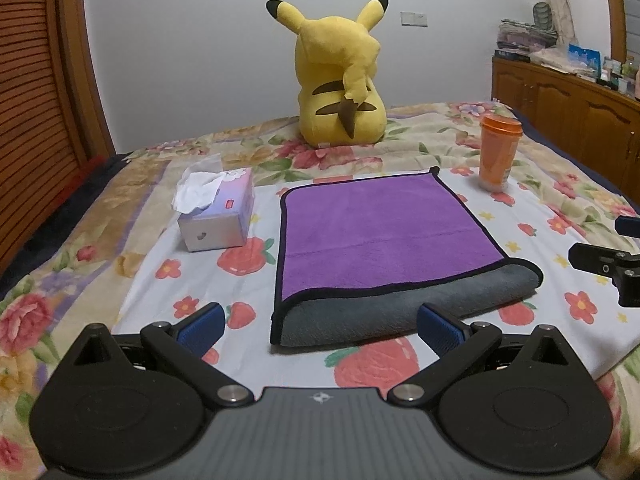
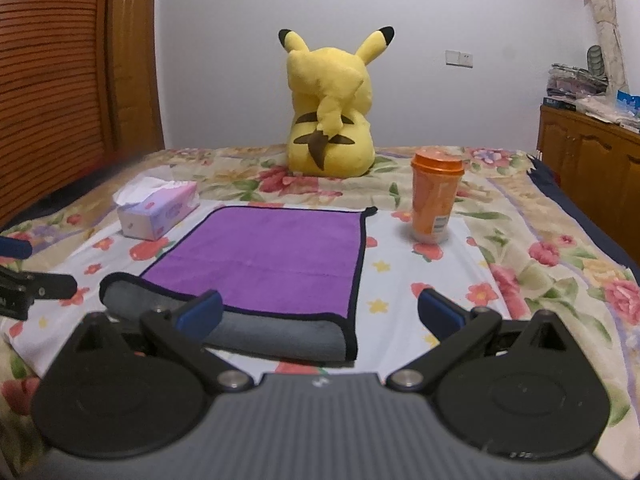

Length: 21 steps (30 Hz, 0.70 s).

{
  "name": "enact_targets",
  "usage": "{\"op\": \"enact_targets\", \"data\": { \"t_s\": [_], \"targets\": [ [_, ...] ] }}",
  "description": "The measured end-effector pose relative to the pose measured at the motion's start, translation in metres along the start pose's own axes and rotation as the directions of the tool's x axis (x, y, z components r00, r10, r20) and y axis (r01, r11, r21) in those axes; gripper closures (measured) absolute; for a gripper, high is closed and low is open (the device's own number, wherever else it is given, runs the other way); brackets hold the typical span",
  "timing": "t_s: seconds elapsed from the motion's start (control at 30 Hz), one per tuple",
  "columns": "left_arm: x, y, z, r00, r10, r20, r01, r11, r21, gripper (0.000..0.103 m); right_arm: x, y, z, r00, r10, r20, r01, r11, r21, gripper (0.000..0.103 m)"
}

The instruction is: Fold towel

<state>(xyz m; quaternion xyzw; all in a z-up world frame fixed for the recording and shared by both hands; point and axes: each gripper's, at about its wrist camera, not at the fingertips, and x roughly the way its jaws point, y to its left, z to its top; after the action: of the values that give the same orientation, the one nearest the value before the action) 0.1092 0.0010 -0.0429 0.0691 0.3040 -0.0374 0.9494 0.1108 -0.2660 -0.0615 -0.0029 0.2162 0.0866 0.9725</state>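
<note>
A purple towel (image 1: pixel 380 232) with black trim lies folded on the bed, its grey underside showing as a rolled fold along the near edge. It also shows in the right wrist view (image 2: pixel 264 256). My left gripper (image 1: pixel 320 326) is open and empty, hovering just before the towel's near left edge. My right gripper (image 2: pixel 320 312) is open and empty, before the towel's near right corner. The right gripper's black body shows at the right edge of the left wrist view (image 1: pixel 612 268). The left one shows at the left edge of the right wrist view (image 2: pixel 28 286).
A tissue box (image 1: pixel 218 210) sits left of the towel and an orange lidded cup (image 1: pixel 500 152) right of it. A yellow Pikachu plush (image 1: pixel 340 76) sits behind. The bed has a floral sheet (image 1: pixel 100 220). A wooden cabinet (image 1: pixel 568 104) stands at the right.
</note>
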Motion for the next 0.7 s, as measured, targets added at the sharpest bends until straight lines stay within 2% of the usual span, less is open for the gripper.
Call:
{"op": "enact_targets", "data": {
  "t_s": [0.7],
  "targets": [
    [0.048, 0.006, 0.004, 0.999, 0.026, -0.047, -0.025, 0.999, 0.022, 0.000, 0.038, 0.002, 0.005, 0.998, 0.038, -0.052, -0.039, 0.999, -0.010, 0.000]
  ]
}}
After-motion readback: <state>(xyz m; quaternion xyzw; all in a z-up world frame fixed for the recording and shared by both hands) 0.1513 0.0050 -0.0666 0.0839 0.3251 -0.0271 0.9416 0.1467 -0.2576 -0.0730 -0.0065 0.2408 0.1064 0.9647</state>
